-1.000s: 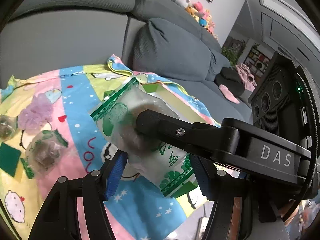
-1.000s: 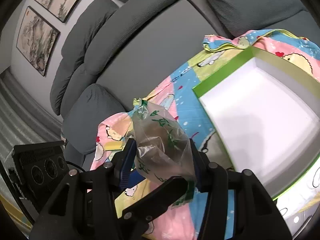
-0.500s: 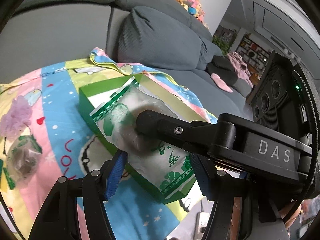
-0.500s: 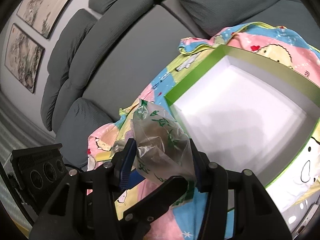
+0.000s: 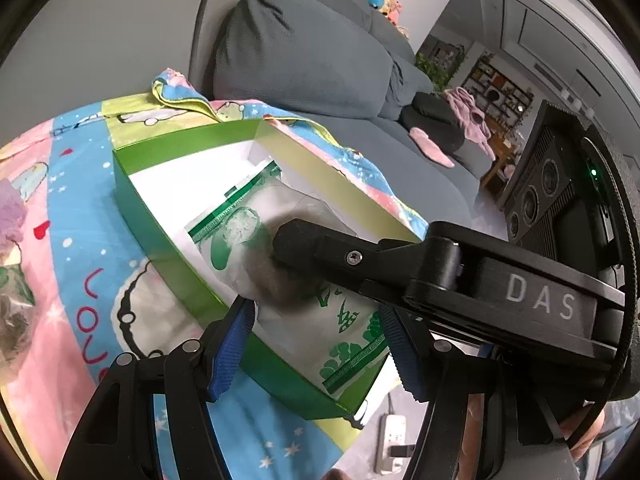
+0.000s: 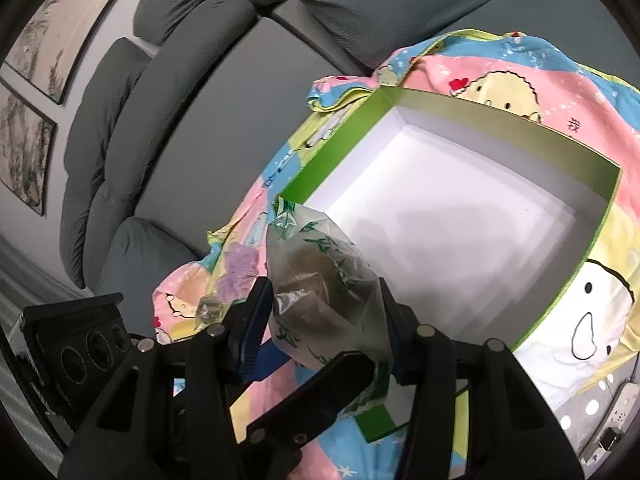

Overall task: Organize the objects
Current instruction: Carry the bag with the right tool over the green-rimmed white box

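Both grippers (image 5: pixel 316 332) (image 6: pixel 324 316) clamp crinkly plastic packets (image 5: pixel 280 264) (image 6: pixel 316 288), seemingly over the green box (image 6: pixel 452 216).

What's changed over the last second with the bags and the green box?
Both tongs carried their bags toward the green box. The left tongs now hold their green-printed bag over the box's white floor; the right tongs bring their clear bag to its near edge. Both grips stayed shut; the box and quilt stayed put.
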`<state>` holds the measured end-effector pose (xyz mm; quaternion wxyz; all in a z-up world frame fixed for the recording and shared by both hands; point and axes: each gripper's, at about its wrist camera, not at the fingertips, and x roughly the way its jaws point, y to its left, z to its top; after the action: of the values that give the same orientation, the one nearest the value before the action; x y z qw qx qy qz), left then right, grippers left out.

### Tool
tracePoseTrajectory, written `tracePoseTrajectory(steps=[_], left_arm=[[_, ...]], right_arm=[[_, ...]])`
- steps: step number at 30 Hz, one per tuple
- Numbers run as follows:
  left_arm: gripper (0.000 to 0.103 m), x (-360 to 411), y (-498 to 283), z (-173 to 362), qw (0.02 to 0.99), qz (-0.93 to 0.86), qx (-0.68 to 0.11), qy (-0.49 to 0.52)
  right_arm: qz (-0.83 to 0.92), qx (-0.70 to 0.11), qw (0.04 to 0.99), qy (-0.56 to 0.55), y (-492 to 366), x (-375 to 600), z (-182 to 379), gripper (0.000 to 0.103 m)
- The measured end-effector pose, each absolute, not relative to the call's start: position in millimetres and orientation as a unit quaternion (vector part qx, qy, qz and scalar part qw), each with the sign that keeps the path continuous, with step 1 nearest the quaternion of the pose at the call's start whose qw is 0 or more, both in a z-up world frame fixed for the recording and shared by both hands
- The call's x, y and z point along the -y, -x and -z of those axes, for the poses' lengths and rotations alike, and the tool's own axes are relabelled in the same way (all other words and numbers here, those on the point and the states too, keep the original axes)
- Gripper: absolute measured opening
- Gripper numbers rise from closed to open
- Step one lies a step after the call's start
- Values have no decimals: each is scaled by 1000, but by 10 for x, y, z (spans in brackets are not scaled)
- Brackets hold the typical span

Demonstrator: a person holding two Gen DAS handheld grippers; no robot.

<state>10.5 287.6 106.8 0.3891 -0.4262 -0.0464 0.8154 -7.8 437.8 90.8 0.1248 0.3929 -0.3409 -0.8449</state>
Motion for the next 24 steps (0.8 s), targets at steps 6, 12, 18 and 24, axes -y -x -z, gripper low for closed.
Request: tracePoseTrajectory(steps=[6, 12, 18, 24], left_arm=[[65, -2899, -84, -1020, 388, -812, 48, 433], [65, -2886, -82, -1031, 384, -815, 46, 431], [65, -2651, -125, -1161, 365, -833, 49, 413], [65, -2182, -124, -1353, 341, -850, 73, 395]], right_arm=[[843, 343, 110, -400, 122, -4420, -835, 50], [853, 313, 60, -413, 140, -4417, -815, 49], [859, 301, 41, -412, 158, -4427, -811, 50], [901, 268, 7, -342, 98, -4323, -1047, 67]])
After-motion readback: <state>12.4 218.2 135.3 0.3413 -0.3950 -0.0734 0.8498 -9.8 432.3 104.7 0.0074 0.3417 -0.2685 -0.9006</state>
